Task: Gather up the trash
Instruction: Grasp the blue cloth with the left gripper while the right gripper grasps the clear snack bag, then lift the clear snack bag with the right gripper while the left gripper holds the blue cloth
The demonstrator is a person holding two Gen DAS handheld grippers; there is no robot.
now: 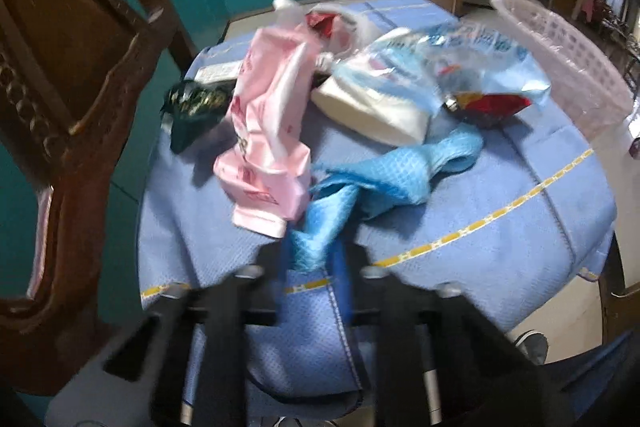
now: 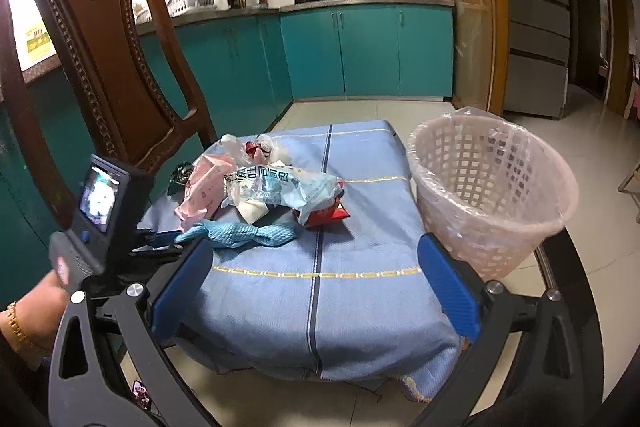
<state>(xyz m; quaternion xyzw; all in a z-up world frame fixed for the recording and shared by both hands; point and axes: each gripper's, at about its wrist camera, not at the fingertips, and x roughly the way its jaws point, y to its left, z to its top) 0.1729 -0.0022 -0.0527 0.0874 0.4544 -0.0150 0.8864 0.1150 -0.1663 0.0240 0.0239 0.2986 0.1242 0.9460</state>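
Note:
A pile of trash lies on the blue cloth-covered table (image 2: 352, 311): a pink wrapper (image 1: 268, 131), a pale blue and white plastic bag (image 1: 420, 75), a red snack wrapper (image 1: 492, 105), a dark green wrapper (image 1: 192, 103) and a crumpled blue cloth (image 1: 384, 171). My left gripper (image 1: 314, 267) is shut on the near end of the blue cloth, which sticks up between its pads. My right gripper (image 2: 316, 287) stands open over the table's near edge with nothing between its fingers. A pink lattice trash basket (image 2: 492, 187) with a clear liner stands at the table's right.
A carved wooden chair (image 2: 108, 47) stands close on the left of the table. Teal kitchen cabinets (image 2: 360, 51) run along the back. A person's hand with a gold bracelet (image 2: 16, 323) holds the left gripper's handle at the lower left.

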